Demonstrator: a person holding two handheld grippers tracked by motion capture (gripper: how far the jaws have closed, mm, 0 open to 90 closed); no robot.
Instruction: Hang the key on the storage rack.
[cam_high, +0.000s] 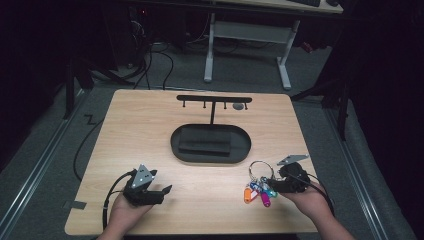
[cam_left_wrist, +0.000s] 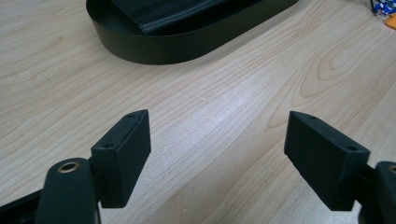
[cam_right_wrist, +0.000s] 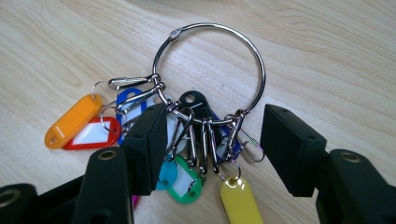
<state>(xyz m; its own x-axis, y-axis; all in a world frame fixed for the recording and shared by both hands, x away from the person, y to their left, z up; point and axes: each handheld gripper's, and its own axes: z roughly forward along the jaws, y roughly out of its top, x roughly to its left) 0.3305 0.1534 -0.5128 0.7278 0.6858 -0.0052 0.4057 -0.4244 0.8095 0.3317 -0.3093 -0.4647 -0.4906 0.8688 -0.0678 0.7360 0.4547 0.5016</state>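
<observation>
A large metal key ring (cam_right_wrist: 212, 70) lies on the wooden table, carrying several snap clips and coloured tags: orange (cam_right_wrist: 72, 121), red, blue, green, yellow and black. My right gripper (cam_right_wrist: 212, 144) stands open around the bunch of clips, with its left pad against them and its right pad a little apart. In the high view the key ring (cam_high: 260, 170) is at the front right with the right gripper (cam_high: 272, 186) just behind the tags. My left gripper (cam_high: 162, 192) rests at the front left, held in a hand. Its jaws (cam_left_wrist: 215, 154) are wide open over bare wood.
A black oval tray (cam_high: 210, 145) sits mid-table, and its near wall (cam_left_wrist: 187, 46) shows in the left gripper view. Behind it rises a black T-shaped rack (cam_high: 214, 99) with small hooks; a grey round thing (cam_high: 239, 106) is by one hook. Dark floor and desk legs lie beyond.
</observation>
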